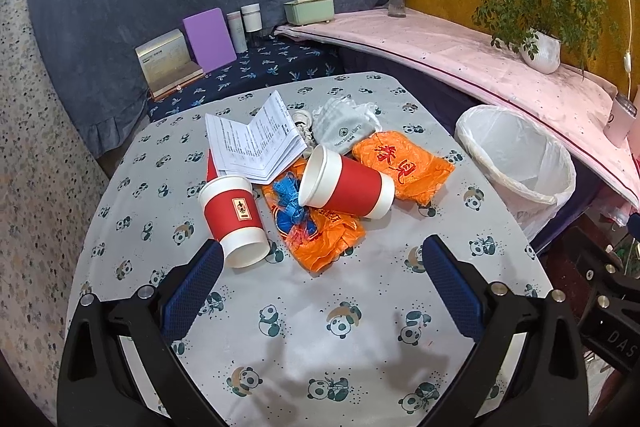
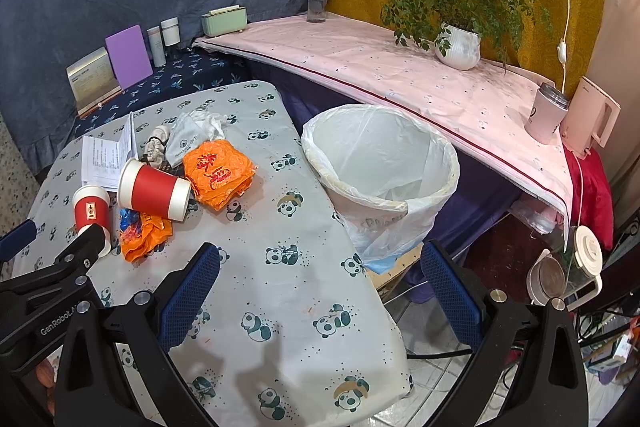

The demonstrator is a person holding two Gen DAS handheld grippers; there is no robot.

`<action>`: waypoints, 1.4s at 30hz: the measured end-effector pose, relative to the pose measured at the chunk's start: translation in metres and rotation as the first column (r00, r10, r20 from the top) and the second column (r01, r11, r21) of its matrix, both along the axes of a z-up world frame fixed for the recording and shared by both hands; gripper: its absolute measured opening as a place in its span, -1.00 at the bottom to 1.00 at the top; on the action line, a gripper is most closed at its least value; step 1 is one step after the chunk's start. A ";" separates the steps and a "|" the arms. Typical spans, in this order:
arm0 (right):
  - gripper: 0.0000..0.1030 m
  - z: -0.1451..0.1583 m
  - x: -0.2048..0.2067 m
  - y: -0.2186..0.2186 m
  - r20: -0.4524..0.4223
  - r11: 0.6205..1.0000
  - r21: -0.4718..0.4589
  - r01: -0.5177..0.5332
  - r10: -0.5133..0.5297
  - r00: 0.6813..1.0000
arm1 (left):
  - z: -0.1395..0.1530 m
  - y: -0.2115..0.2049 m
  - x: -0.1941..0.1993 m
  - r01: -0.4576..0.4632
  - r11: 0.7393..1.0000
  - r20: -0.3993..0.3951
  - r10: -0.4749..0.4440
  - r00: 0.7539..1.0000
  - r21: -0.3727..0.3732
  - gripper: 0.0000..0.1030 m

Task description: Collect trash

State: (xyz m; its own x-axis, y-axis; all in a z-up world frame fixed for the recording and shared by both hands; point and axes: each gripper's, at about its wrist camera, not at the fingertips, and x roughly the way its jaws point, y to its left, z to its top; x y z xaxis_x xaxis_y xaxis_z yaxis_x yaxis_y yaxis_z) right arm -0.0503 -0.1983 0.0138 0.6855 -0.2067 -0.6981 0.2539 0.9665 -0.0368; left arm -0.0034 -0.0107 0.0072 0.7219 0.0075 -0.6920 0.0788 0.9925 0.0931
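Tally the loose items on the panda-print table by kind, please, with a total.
Red and white paper cups: 2, one standing upside down and one on its side
Orange plastic bags: 2, one behind the cups and one in front
Open booklet: 1
Grey cloth pouch: 1
Blue string bundle: 1
Total: 7

tablecloth [image 1: 320, 307]: pale grey, printed with pandas, under both grippers
cups [image 1: 234, 219]: red sleeves, white rims, ahead of the left gripper
bags [image 1: 404, 163]: orange, red characters, beyond the cups
bin liner [image 2: 384, 163]: translucent white, ahead of the right gripper
pads [image 2: 192, 291]: blue, dimpled, on black arms
shelf cloth [image 2: 400, 75]: pink, far side
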 end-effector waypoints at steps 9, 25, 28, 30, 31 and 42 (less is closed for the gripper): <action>0.87 -0.001 0.001 0.000 -0.003 1.000 -0.003 -0.001 0.001 1.000 | -0.003 0.005 0.000 -0.005 1.000 -0.027 0.005 1.000 0.000 0.85; 0.87 -0.001 0.001 0.001 -0.005 1.000 -0.010 -0.001 0.001 1.000 | -0.004 0.006 0.004 0.007 1.000 -0.052 -0.008 0.999 -0.022 0.85; 0.87 -0.001 0.001 0.002 -0.004 1.000 -0.011 -0.002 0.002 1.000 | -0.004 0.006 0.003 0.010 1.000 -0.052 -0.011 0.999 -0.026 0.85; 0.87 0.000 0.002 0.002 -0.005 1.000 -0.011 -0.003 0.003 1.000 | -0.004 0.006 0.003 0.012 1.000 -0.053 -0.013 0.999 -0.026 0.85; 0.87 0.000 0.003 0.002 -0.005 1.000 -0.011 -0.004 0.004 1.000 | -0.004 0.006 0.003 0.011 1.000 -0.053 -0.013 0.999 -0.027 0.85; 0.87 0.002 0.003 0.002 -0.002 1.000 -0.015 0.001 -0.001 1.000 | -0.004 0.005 0.003 0.001 0.999 -0.054 -0.003 0.999 -0.034 0.85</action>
